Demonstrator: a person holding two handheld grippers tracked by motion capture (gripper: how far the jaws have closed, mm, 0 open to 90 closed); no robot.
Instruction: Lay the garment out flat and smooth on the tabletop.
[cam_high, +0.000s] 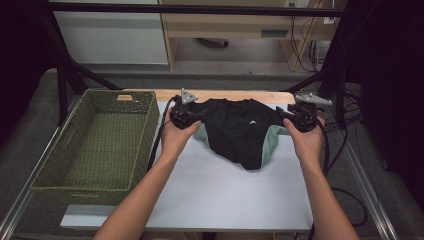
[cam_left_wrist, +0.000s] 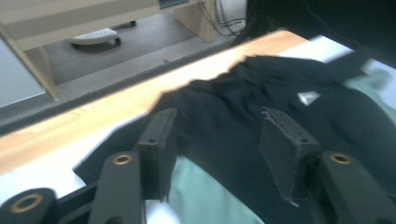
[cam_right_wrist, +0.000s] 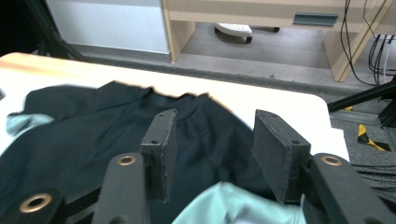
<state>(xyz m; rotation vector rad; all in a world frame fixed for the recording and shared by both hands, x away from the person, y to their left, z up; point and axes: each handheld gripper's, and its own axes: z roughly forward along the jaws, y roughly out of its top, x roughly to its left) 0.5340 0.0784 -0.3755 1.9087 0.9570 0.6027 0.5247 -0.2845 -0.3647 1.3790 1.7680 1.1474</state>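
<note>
A crumpled black garment (cam_high: 239, 131) with mint-green parts (cam_high: 271, 145) and a small white tag (cam_high: 252, 122) lies at the far middle of the white tabletop (cam_high: 225, 192). My left gripper (cam_high: 199, 116) rests at its left end and my right gripper (cam_high: 286, 116) at its right end, each held in a hand. In the left gripper view the jaws (cam_left_wrist: 217, 116) stand apart over black cloth (cam_left_wrist: 224, 102), the pads not pressing on it. The right gripper (cam_right_wrist: 212, 116) is likewise open above the cloth (cam_right_wrist: 93, 126), with green fabric (cam_right_wrist: 233, 205) near its base.
An empty green woven basket (cam_high: 102, 150) stands at the table's left. The wooden far edge (cam_high: 235, 95) runs just behind the garment. Black frame posts (cam_high: 62, 90) and cables (cam_high: 345, 150) flank the table. A wooden desk (cam_right_wrist: 261, 18) stands beyond it.
</note>
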